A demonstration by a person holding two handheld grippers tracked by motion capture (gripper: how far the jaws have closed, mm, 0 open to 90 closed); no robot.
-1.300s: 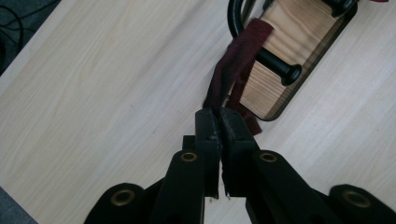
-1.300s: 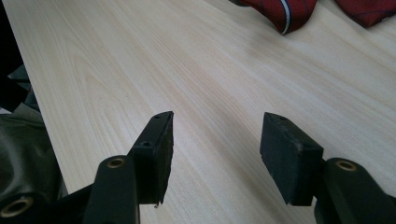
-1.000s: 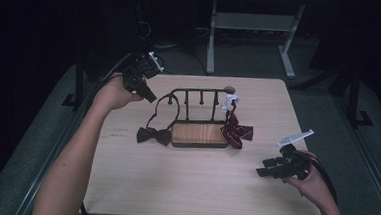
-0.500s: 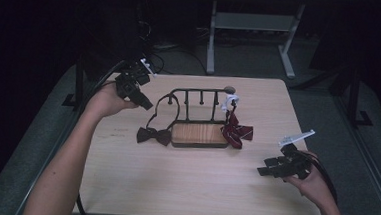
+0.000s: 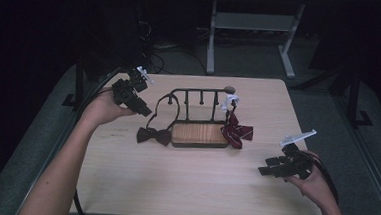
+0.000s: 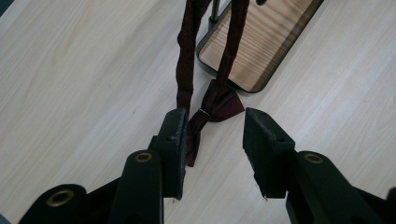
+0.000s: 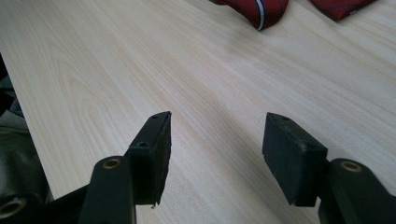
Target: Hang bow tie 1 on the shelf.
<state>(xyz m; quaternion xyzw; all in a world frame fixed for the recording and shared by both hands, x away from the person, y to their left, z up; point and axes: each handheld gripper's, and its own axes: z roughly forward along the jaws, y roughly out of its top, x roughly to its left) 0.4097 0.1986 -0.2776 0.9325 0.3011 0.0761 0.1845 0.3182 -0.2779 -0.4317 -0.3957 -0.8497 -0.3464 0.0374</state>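
Pale wood table [image 5: 173, 186] stands in a dark room, w/ a small black rack [image 5: 199, 95] on a wooden base [image 5: 199, 134] near the middle. Judging from the scene, the work is hanging bow ties on this rack, and it looks about done for both. The dark bow tie [image 5: 153, 135] lies w/ its bow on the table just beside the base, while its strap [image 5: 161, 105] loops up over the left end of the rack. The red striped tie [image 5: 236, 131] hangs at the right end, its bow touching the table. The left gripper [image 5: 145, 111] is just beside the strap; its jaws have just been opening and stand apart now. In the left gripper view the bow [image 6: 219, 100] lies between and a bit ahead of the jaws, one wing end close against the left pad [image 6: 180, 135], but nothing presses on it, so it seems released. The right gripper [image 5: 265, 169] rests low near the table's right edge, well apart from both ties, jaws wide and empty. What is left, probably: only pulling the left hand away.
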